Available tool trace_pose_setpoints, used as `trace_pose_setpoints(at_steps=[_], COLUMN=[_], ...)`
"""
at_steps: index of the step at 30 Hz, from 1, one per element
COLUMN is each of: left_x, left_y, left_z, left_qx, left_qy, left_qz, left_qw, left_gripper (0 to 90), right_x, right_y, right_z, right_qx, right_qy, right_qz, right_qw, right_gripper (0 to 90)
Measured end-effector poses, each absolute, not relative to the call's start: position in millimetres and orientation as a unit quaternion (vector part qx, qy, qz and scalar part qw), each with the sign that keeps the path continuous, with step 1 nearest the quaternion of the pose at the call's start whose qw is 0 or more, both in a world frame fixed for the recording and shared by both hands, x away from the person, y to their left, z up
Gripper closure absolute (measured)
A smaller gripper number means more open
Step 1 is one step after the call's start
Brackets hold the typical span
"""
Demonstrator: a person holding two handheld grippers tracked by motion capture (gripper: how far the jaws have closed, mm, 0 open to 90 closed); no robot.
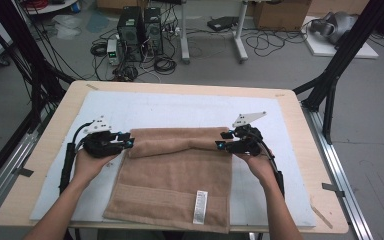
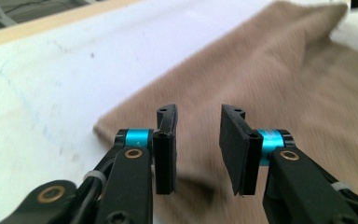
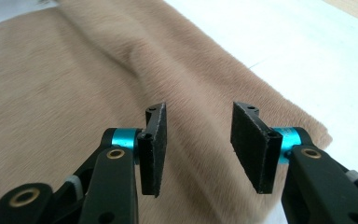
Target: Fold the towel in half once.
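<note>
Folding of a towel, partway. At the left, the left gripper (image 1: 128, 142) sits at the left end of the folded-over band of the brown towel (image 1: 175, 185), its fingers (image 2: 166, 149) parted with a clear gap and nothing clamped between them; cloth lies beyond and beneath them, untouched by the pads. The towel lies on the white mat (image 1: 180, 107) in the middle of the surface (image 1: 307, 125), its far edge turned toward the near edge in a loose roll, its label (image 1: 200, 206) close to the near edge. At the right, the right gripper (image 1: 221, 140) stands at the right end of the same band, fingers (image 3: 253, 147) likewise apart and empty. Risks, as judged: the released fold looks puffy and uneven, so it may spring back or slump; a finger withdrawn low could snag the pile and drag a corner askew; regripping one end ahead of the other would skew the next fold.
</note>
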State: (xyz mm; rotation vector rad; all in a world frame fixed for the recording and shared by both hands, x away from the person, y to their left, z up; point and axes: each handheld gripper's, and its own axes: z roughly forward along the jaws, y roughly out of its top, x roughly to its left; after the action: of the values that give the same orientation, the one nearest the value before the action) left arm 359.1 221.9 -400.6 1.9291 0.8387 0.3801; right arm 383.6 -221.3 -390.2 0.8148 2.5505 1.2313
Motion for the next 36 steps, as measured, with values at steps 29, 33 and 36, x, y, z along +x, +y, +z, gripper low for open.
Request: trace_pose_setpoints(at_steps=[29,33,36], left_x=[390,396,396], left_y=[212,207,201], left_z=[-416,-432,-438], left_qx=[0.811,0.837,0.848], left_qy=[0.362,0.355,0.345], left_qz=[0.17,0.146,0.146], left_qw=[0.428,0.39,0.374], left_gripper=[73.5,73.5,73.3], right_x=[413,417,418], right_y=[-238,-225,-224], right_z=[-407,-425,-431], right_qx=[0.302,0.293,0.295], right_qy=[0.874,0.894,0.894], right_qz=[0.355,0.315,0.317], right_qw=[0.14,0.122,0.116], right_gripper=[68.9,68.7,69.5])
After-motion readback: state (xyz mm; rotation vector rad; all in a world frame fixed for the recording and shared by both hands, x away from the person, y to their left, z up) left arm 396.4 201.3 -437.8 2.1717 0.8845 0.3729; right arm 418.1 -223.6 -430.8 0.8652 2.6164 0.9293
